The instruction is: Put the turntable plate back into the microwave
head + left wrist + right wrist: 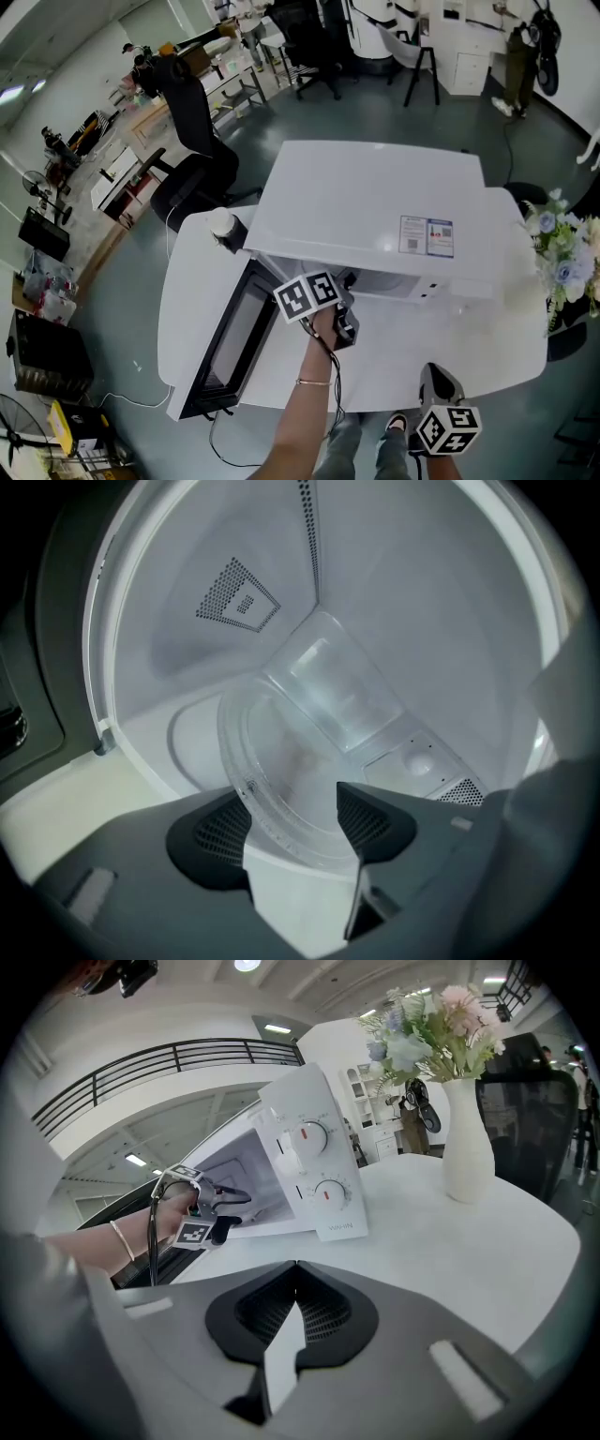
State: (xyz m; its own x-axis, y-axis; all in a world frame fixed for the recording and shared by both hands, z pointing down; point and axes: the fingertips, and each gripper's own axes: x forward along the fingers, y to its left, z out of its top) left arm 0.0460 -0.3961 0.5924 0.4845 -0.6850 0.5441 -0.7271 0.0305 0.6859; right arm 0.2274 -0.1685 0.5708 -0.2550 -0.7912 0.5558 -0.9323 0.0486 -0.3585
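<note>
The white microwave (375, 216) stands on a white table (487, 347) with its door (230, 342) swung open to the left. My left gripper (342, 323) reaches into the cavity. In the left gripper view the clear glass turntable plate (300, 752) sits inside the cavity and looks tilted. Its near rim lies between the jaws of my left gripper (292, 799), which stand wide open, the pads not pressing on it. My right gripper (294, 1266) hangs back near the table's front edge (429, 370), shut and empty, and looks at the microwave (319, 1176) and the left gripper (220, 1213).
A white vase of flowers (466, 1138) stands on the table right of the microwave, at the right edge of the head view (562, 253). A small round white object (223, 225) sits by the microwave's far left corner. A black office chair (192, 141) stands beyond the table.
</note>
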